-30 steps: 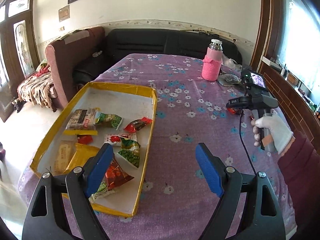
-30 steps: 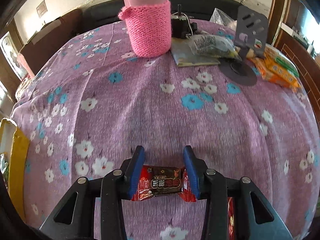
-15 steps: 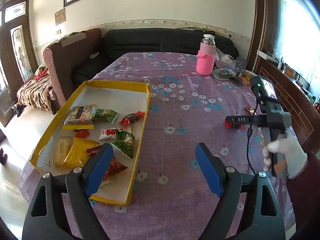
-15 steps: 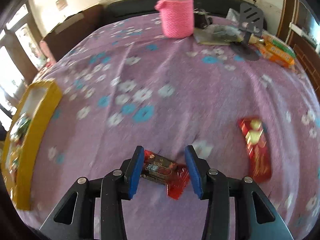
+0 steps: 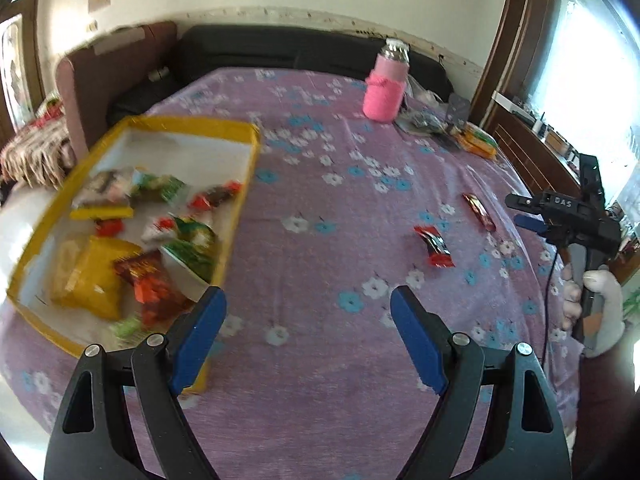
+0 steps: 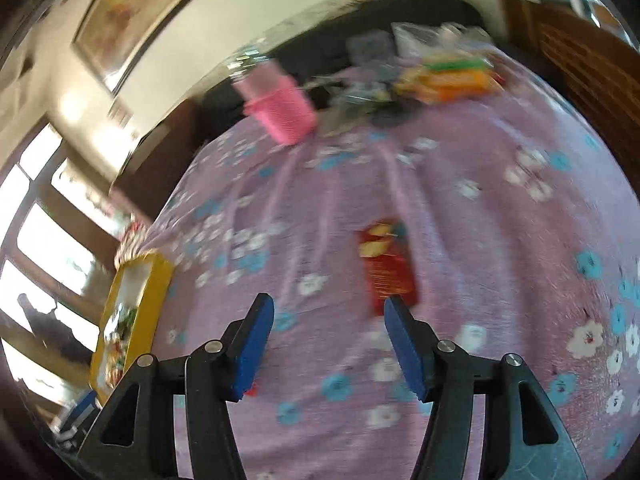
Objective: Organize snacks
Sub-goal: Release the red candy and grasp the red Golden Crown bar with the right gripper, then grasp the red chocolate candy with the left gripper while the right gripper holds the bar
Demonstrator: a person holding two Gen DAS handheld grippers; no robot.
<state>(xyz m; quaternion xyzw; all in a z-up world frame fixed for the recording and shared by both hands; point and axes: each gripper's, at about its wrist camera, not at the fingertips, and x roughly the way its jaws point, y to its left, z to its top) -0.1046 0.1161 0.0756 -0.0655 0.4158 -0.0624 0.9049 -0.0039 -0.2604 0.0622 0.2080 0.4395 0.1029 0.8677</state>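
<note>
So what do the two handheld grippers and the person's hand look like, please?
Both grippers, left and right, have black triangular frames with cut-outs, silver pivot screws and blue ribbed finger pads. The right one carries white lettering, a thin black cable and a pistol handle. The hand wears a white glove and dark maroon sleeve.

One yellow-rimmed tray [image 5: 240,200] on the purple cloth. Loose on the cloth — two red snack packets: a short one [image 5: 434,246] and a long one [image 5: 478,210]. One pink-sleeved bottle [image 5: 386,88] at the far end. Two grippers in play — the left [image 5: 308,316], the right [image 6: 328,320]. Packets inside the tray are too blurred to count; roughly eight or more.
</note>
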